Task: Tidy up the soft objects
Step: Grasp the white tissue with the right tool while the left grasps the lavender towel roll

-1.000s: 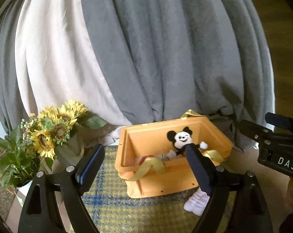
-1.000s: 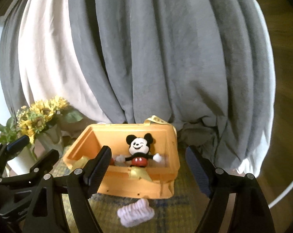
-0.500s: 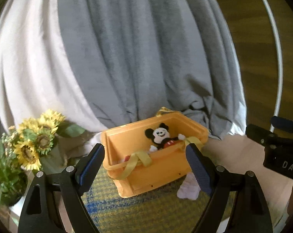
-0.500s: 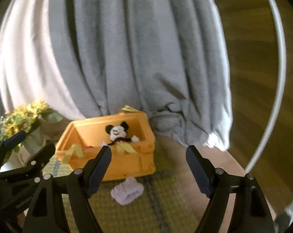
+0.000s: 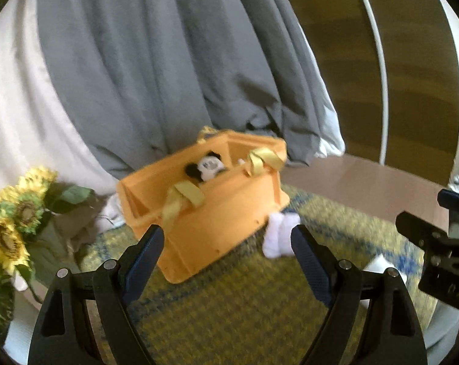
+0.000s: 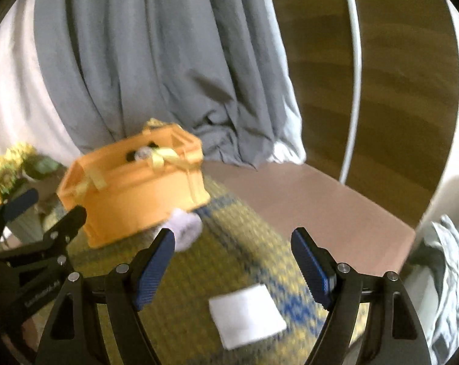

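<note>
both grippers, left [image 5: 226, 261] and right [image 6: 234, 266], gape wide, empty. white cloth [image 6: 247, 314] lies lower centre; scrunchie [image 6: 185, 228] touches the crate [image 6: 132, 182]. blurred view risks a mistimed pinch snagging the mat [image 6: 199, 273].

Left wrist cam looks forward and slightly down between its own fingers [image 5: 144, 255], facing the orange bin [image 5: 217, 213] at fairly close range, grey drape [image 5: 168, 60] behind. Right wrist cam sits further right, same heading, a bit farther from the bin [image 6: 132, 188], white cloth [image 6: 247, 316] near its fingers [image 6: 311, 267]. Both views share the bin, plaid mat [image 5: 244, 304], sunflowers [image 5: 13, 222] and drape. Each cam catches the other gripper at its frame edge: right gripper [image 5: 439, 243], left gripper [image 6: 44, 210].
</note>
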`<state>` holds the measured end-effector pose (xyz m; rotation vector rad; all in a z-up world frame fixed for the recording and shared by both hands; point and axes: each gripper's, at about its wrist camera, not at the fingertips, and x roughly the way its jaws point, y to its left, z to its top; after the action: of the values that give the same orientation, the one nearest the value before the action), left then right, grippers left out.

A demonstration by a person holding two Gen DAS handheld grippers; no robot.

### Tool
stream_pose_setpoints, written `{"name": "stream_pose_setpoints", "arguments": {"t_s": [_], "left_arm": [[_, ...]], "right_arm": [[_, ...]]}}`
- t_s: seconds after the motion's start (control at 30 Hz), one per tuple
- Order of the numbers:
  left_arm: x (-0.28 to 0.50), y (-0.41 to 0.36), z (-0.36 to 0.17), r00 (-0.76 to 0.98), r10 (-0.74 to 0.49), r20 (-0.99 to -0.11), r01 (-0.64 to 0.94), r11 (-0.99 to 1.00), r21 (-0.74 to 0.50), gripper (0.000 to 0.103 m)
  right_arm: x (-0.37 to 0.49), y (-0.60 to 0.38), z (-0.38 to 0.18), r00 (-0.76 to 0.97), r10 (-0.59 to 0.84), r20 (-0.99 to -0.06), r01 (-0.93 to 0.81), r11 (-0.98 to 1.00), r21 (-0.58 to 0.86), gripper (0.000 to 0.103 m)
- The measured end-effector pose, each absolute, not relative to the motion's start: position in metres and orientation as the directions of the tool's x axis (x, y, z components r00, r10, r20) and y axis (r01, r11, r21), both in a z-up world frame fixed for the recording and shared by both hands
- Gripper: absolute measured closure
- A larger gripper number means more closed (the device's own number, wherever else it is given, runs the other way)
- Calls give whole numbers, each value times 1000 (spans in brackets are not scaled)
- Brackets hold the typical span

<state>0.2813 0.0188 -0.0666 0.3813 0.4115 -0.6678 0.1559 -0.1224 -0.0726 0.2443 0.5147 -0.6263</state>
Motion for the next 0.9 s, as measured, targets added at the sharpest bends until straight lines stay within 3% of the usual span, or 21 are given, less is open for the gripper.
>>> {"name": "stream_pose_setpoints", "arguments": {"t_s": [0.23,0.53,0.9], "left_arm": [[298,9,-101,620,-537,-572,736,651,186,17],[314,-11,-139,562,-519,-644,770,613,178,18],[330,-39,-160,522,-516,-680,794,586,165,19]], "right_arm": [[152,-111,-112,589,-535,-606,683,730,20,23],[168,-115,-171,488,-468,-737,697,717,5,24],[183,-133,-197,432,-466,-772,727,687,-8,26]]}}
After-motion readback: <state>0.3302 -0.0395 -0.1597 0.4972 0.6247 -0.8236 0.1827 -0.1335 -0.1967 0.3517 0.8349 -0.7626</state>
